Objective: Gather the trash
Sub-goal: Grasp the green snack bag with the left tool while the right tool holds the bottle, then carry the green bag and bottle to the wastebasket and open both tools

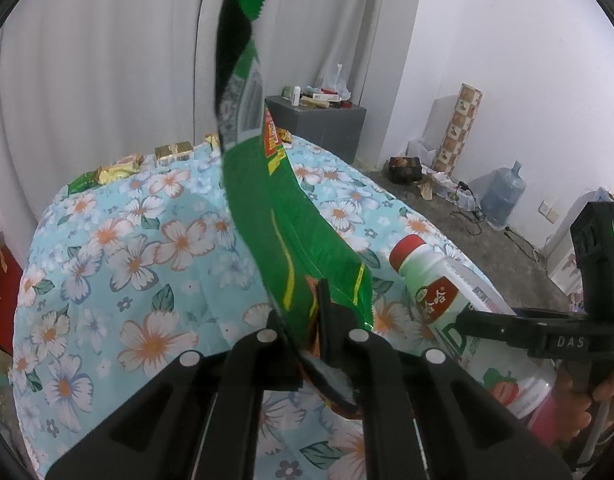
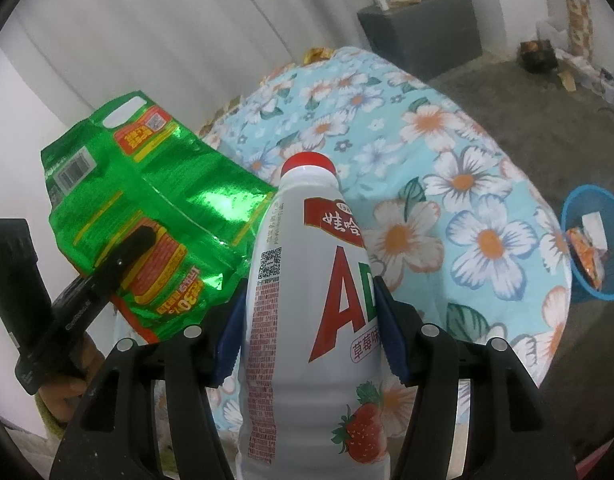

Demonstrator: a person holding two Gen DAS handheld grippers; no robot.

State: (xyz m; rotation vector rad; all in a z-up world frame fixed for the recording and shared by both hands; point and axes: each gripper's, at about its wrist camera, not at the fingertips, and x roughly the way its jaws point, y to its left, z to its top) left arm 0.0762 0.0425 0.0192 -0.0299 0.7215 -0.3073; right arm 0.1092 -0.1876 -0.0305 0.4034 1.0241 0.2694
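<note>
Pale curtains and white walls close off the back of the left wrist view, with a flower-print cloth over the table (image 1: 119,240) filling the lower left. Your left tongs (image 1: 307,344) are pinched together on the bottom edge of the green snack bag (image 1: 283,216), which rises stiff and creased up the middle of the frame to its saw-toothed top seal. More wrappers lie along the far table edge at upper left. At lower right you can see the white drink bottle (image 1: 439,292) with its red cap, held in the other tool.

Grey floor and a dark cabinet (image 2: 423,20) show at the upper right of the right wrist view. Your right tongs (image 2: 311,332) are clamped on the white drink bottle (image 2: 307,280), blue pads pressing either side of its smooth rounded body at the label. The green snack bag (image 2: 147,208) sits at centre left, foil-shiny and crinkled, with the left tongs (image 2: 135,244) gripping its lower printed part. At the right edge stands a blue bin (image 2: 575,216) on the floor, already holding some packets.

Both pieces look ready to carry there, I judge. Keep the pinch on the thin foil firm, since it slides easily, and keep the bottle level so the slick plastic does not slip between the pads.
</note>
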